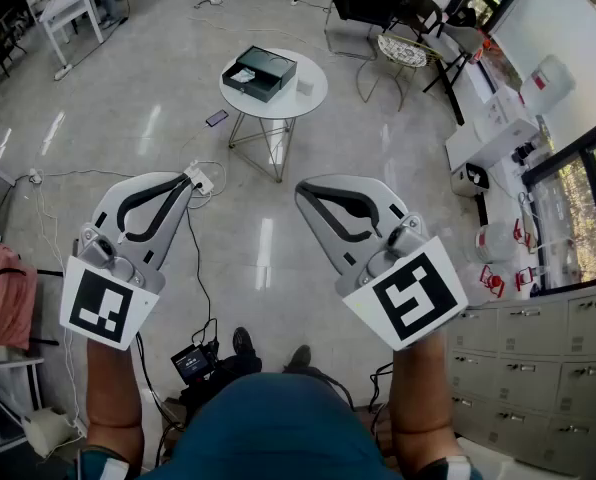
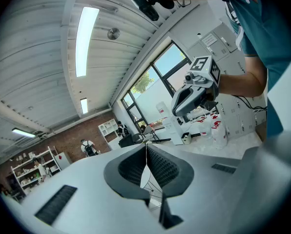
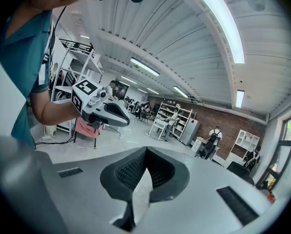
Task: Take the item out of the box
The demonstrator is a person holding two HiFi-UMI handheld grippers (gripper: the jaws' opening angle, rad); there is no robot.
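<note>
A dark open box (image 1: 259, 73) rests on a small round white table (image 1: 308, 98) far ahead of me, across the floor. Its contents are too small to make out. Both grippers are held up in front of my body, well short of the table. My left gripper (image 1: 189, 177) is shut with nothing in it, and its ribbed pads (image 2: 157, 165) meet at the tip (image 2: 146, 146). My right gripper (image 1: 301, 189) is likewise shut and empty, with its jaws touching (image 3: 146, 151). Each gripper view looks out into the room and catches the other gripper (image 2: 194, 94) (image 3: 102, 111).
A small white object (image 1: 305, 86) lies beside the box. A phone (image 1: 216, 118) lies on the floor left of the table. A power strip (image 1: 200, 180) and cables trail toward my feet. Chairs (image 1: 403, 53) stand back right, grey cabinets (image 1: 538, 348) at right.
</note>
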